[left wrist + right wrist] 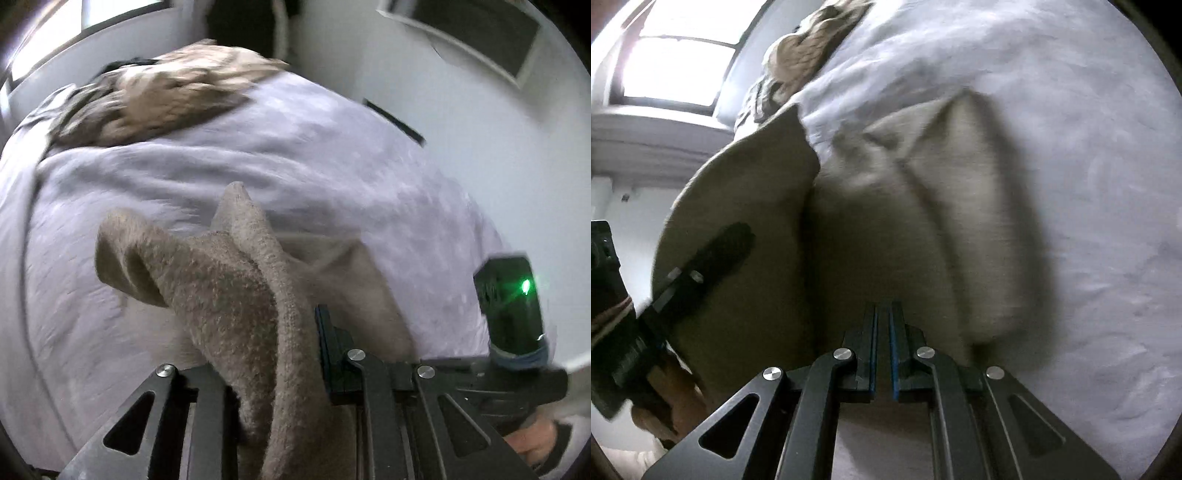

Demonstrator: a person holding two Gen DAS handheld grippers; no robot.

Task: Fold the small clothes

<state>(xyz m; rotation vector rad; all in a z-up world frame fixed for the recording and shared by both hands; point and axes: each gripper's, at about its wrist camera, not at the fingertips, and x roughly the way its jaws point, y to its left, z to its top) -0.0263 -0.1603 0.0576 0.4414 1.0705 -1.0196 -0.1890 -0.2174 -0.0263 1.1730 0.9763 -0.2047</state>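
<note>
Over the bed: a beige fleecy garment (236, 295) hangs lifted above the lavender blanket (332, 155), draped from the left gripper (280, 369).
Left fingers: nearly closed, pinching a thick fold of the fleece; cloth spills over the near jaw and hides one pad.
Right fingers: the right gripper (884, 347) has its blue-edged pads pressed together; whether a thin edge of the garment (886, 221) is caught between them I cannot tell.
Garment's lie: it runs forward and away from both sets of fingers, one flap (738, 221) raised on the left side of the right wrist view.
Nearer hand: the left, which already carries the cloth.
Likely next: laying the garment flat, long axis stretched between the two grippers.
Elsewhere: a tan heap (166, 88) lies at the far edge of the bed.
</note>
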